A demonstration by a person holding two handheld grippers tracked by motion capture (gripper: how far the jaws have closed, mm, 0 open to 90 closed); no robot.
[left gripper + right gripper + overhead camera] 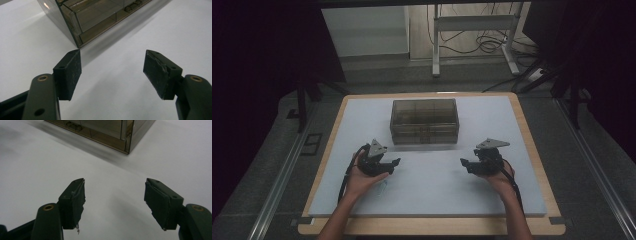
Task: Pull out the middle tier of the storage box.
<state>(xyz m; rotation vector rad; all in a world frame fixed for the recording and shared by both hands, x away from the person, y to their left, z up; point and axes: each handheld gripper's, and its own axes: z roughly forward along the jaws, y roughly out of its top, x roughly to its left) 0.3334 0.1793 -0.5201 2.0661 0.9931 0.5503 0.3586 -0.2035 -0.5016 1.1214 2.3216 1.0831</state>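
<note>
Low in the high view, two hands are holding tongs over the white worktop (512, 200): the left tongs (395, 165) at lower left of centre, the right tongs (464, 165) at lower right, both standing wide apart and gripping nothing. Above them, at frame centre, a smoky transparent compartment box (424, 121) is sitting closed and untouched. Judging by this, no work is beginning yet; everything is remaining to do.

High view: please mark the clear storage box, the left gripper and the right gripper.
clear storage box (424, 120), high view, on its closed lid.
left gripper (393, 165), high view, midway between its open jaw tips.
right gripper (465, 165), high view, midway between its open jaw tips.
</note>
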